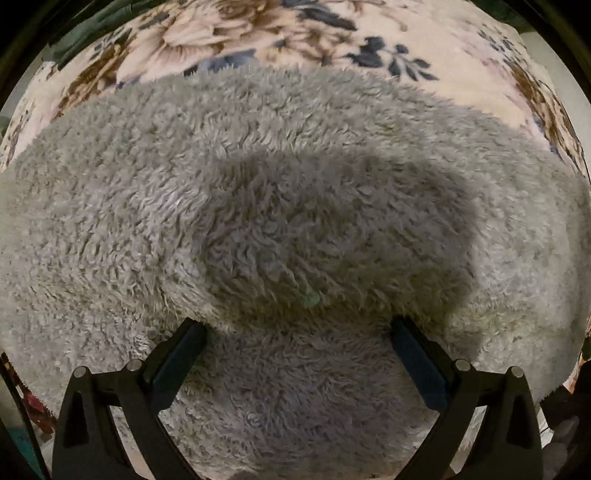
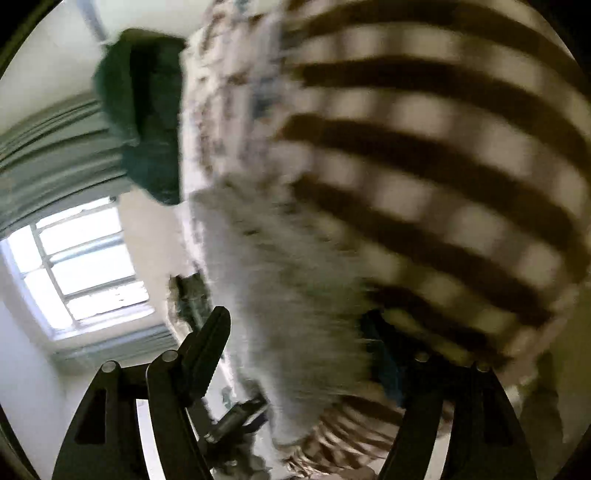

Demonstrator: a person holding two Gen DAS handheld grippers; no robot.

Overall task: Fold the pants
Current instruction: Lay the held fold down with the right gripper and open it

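The pants (image 1: 280, 206) are grey and fluffy and lie spread over a floral blanket (image 1: 303, 33), filling most of the left wrist view. My left gripper (image 1: 297, 326) is open, its fingers (image 1: 181, 354) resting wide apart on the fleece with nothing between them. The right wrist view is blurred and tilted sideways. There the grey fleece (image 2: 288, 295) hangs or lies in front of my right gripper (image 2: 299, 325), which is open; its right finger is partly hidden behind the fabric. A brown-and-white striped fabric (image 2: 436, 155) is close beside it.
The floral blanket also shows in the right wrist view (image 2: 229, 96). A dark green cloth (image 2: 144, 110) lies at the blanket's edge. A window (image 2: 81, 266) and grey curtains (image 2: 48, 158) are at the left of that view.
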